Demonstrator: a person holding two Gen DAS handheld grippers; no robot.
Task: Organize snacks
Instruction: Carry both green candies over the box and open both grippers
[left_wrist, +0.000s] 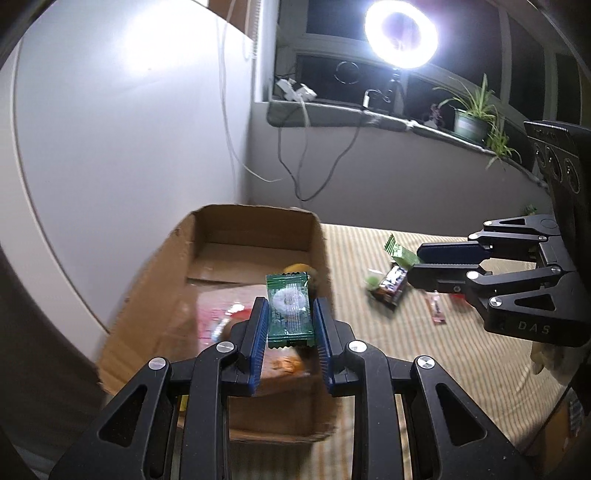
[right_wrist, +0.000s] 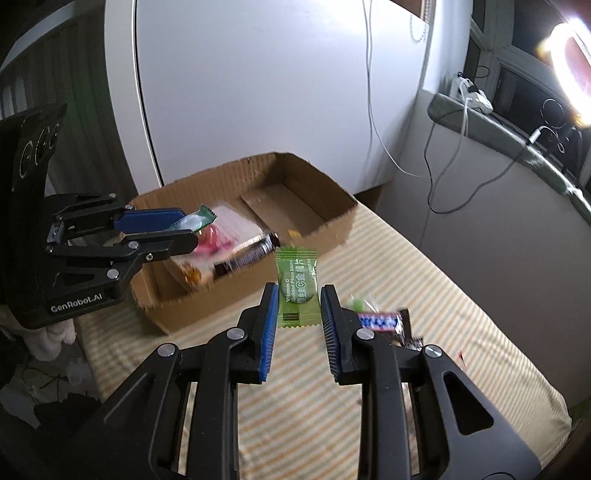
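The job stood partly done. The cardboard box (right_wrist: 325, 218) sat at the far left corner of the bed (right_wrist: 424, 288), against the white wall panel, and already held several snacks: a pink packet (right_wrist: 221, 236), a dark bar (right_wrist: 247, 254) and an orange-printed packet near its front wall.

Both grippers carried a piece. The left gripper (left_wrist: 290, 314) had its jaws pinching a dark green wrapped candy (left_wrist: 287, 308), held over the open box, so that piece looked about ready to be dropped in. The right gripper (right_wrist: 298, 306) had its jaws pinching a light green sachet (right_wrist: 296, 286), held above the striped cover just in front of the box's near right corner; it appeared to need carrying a little further over the rim.

Left on the bed, near the middle, were a blue-and-brown chocolate bar (right_wrist: 384, 321), a small green wrapped sweet (right_wrist: 360, 304) beside it, and a thin red stick packet (left_wrist: 436, 310) closer to the right edge.

Around the scene a ring light (left_wrist: 400, 35) glared from the windowsill, with cables (left_wrist: 295, 162) hanging down the wall and a potted plant (left_wrist: 471, 118) further along. The box's tall near wall was the main obstacle for the right-hand piece, and the two grippers worked close together over one opening.
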